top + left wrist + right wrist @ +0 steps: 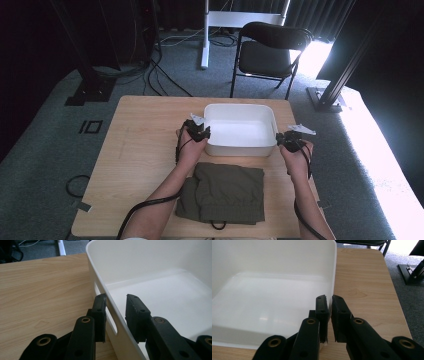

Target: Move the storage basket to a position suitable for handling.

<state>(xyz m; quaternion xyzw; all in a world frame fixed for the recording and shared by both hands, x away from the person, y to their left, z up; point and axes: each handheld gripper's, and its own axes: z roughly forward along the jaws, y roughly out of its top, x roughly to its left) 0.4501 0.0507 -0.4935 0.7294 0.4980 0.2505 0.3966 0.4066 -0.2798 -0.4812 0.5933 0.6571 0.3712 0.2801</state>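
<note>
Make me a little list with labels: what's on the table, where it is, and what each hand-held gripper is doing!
Table: light wood table
Box: white tub, nothing inside, at the far middle of the table
Clothes: folded olive garment, near edge, in front of the tub
Left hand-held gripper: jaws straddle the tub's left wall, one outside, one inside; inner jaw not touching
Right hand-held gripper: jaws clamped on the tub's right wall
Behind the table: black chair

From my feed the left gripper (115,308) straddles the white bin's (160,267) side wall, outer jaw touching by the handle slot (111,321), inner one off it, wooden table (45,295) alongside.
</note>
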